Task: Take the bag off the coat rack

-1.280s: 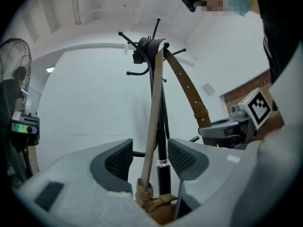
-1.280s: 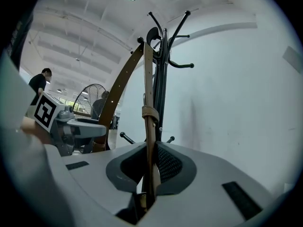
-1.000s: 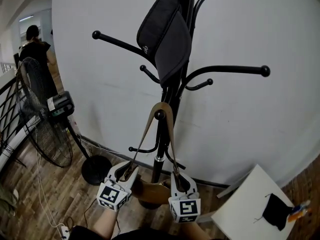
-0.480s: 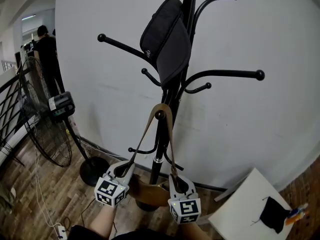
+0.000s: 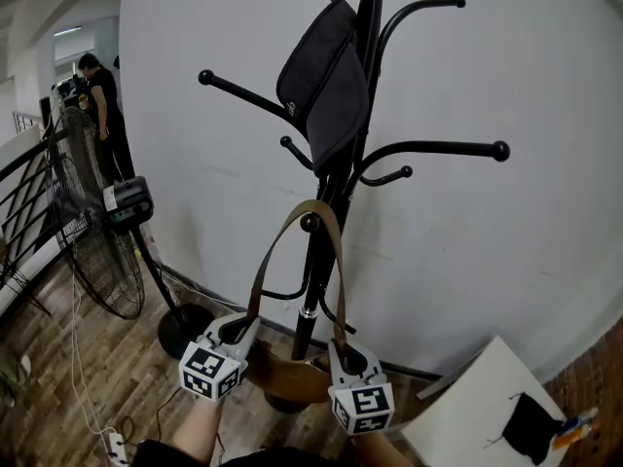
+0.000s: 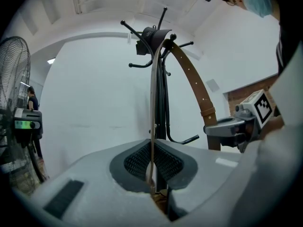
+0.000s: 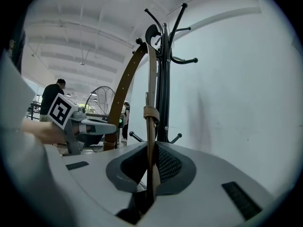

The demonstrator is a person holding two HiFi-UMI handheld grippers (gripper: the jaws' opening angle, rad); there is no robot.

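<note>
A brown bag [image 5: 287, 376] hangs low on the black coat rack [image 5: 365, 86], its leather strap [image 5: 327, 224] looped over a knobbed hook [image 5: 311, 223]. My left gripper [image 5: 238, 334] is shut on the strap's left run, which bows outward. My right gripper [image 5: 348, 358] is shut on the right run. In the left gripper view the strap [image 6: 152, 103] rises edge-on from between the pads of my left gripper [image 6: 152, 162] to the hook. In the right gripper view the strap [image 7: 150, 117] stands pinched in my right gripper [image 7: 150, 174].
A black bag [image 5: 321, 81] hangs high on the rack. A standing fan [image 5: 92, 232] is at the left with a person [image 5: 102, 95] behind it. A white table [image 5: 467, 407] with a black item [image 5: 531, 421] is at the lower right. Cables and a power strip [image 5: 115, 446] lie on the wood floor.
My left gripper has shut on the strap's left run and shifted slightly left. That run, straight before, now bows outward. The right gripper keeps its grip.
</note>
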